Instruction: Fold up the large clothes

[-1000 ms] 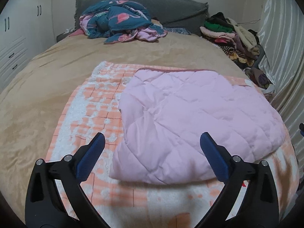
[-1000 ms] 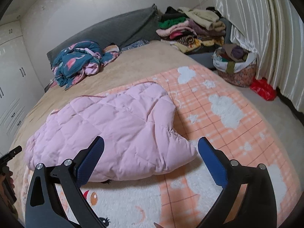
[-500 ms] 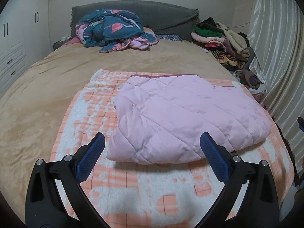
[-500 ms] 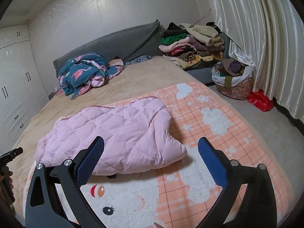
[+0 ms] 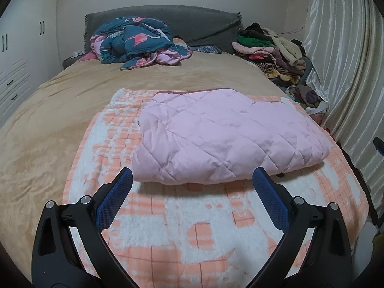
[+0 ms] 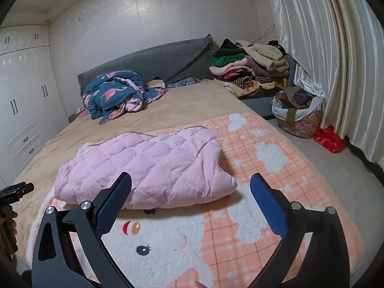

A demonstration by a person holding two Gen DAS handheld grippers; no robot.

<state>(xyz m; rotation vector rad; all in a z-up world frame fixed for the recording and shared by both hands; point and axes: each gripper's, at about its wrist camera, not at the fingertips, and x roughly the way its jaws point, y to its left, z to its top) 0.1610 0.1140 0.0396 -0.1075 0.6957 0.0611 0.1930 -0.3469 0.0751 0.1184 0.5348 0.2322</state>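
Observation:
A pink quilted garment lies folded into a thick rectangle on an orange-and-white checked blanket spread over the bed. The right wrist view shows the same garment from its other side. My left gripper is open and empty, held back from the near edge of the garment. My right gripper is open too, with nothing between its fingers, hanging above the blanket short of the garment. A bit of the right gripper shows at the edge of the left view, and of the left gripper in the right view.
A crumpled teal flamingo-print cover sits at the head of the tan bed by a grey headboard. Stacked clothes, a full laundry basket and a red bag stand by the curtain. White wardrobes are left.
Both grippers have drawn back and away from the pink garment, which now looks smaller and farther off. The garment has stayed folded in place. Both stay open.

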